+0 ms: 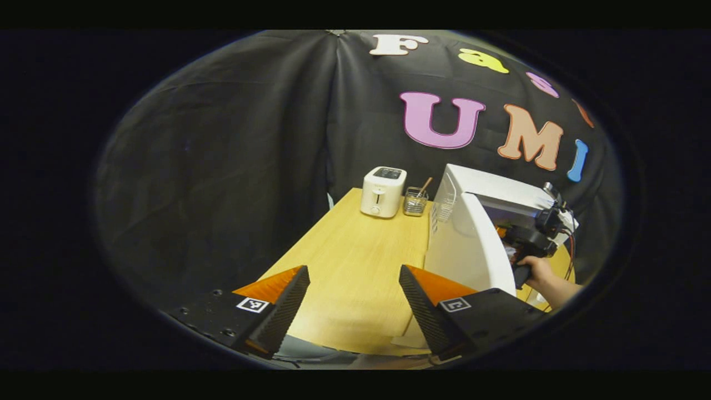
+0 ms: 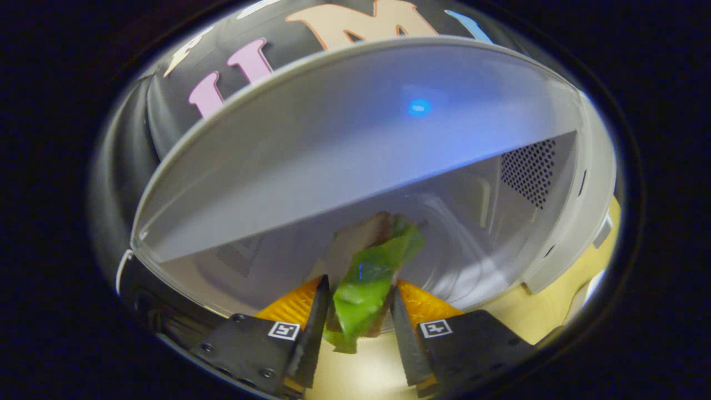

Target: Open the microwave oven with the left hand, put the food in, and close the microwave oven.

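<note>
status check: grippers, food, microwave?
Left gripper open, empty, over table. Right gripper shut on food, at mouth of microwave. Door open. Nothing blocking.

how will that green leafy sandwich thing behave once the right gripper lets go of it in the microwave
The food looks layered, with a thin green leaf draped over it, so it is probably soft and floppy. Likely light. Held between the right gripper fingers, it may slump or come apart on release inside the microwave.
</note>
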`<state>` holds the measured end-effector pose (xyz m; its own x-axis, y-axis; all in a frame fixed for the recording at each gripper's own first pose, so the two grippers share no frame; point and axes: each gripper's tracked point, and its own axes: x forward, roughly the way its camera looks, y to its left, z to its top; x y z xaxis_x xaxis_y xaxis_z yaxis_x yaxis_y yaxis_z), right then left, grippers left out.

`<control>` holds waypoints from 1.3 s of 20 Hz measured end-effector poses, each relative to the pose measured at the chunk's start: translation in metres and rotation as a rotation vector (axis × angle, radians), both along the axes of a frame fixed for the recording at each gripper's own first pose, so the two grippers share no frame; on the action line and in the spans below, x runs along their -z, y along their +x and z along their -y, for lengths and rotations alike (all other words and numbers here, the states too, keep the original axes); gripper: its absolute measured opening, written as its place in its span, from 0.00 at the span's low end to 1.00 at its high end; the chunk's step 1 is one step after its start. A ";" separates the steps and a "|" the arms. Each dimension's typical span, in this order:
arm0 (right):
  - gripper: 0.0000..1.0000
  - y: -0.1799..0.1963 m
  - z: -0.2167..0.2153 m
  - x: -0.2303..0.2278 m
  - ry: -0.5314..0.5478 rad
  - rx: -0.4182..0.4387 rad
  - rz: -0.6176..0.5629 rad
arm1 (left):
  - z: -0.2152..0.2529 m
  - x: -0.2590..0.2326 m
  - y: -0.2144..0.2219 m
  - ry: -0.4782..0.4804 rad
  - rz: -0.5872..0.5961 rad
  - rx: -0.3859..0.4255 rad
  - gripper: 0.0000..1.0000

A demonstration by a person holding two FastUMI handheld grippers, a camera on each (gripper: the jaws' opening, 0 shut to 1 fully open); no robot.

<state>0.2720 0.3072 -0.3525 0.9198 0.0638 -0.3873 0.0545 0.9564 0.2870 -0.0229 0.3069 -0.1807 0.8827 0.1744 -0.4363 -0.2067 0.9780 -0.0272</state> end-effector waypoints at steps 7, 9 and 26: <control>0.96 -0.002 0.046 -0.002 -0.172 0.086 0.003 | 0.005 0.006 -0.004 -0.018 -0.018 0.013 0.94; 0.92 -0.012 0.052 -0.007 -0.199 0.083 0.009 | 0.008 0.008 -0.007 -0.033 -0.017 0.021 0.88; 0.98 -0.141 0.034 -0.106 -0.237 -0.017 0.198 | 0.024 0.030 -0.017 0.025 -0.090 0.147 0.01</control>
<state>0.1315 0.2727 -0.2467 0.9783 0.0086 -0.2070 0.0036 0.9983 0.0589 -0.0398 0.2829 -0.2107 0.8571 0.0582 -0.5118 -0.0618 0.9980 0.0100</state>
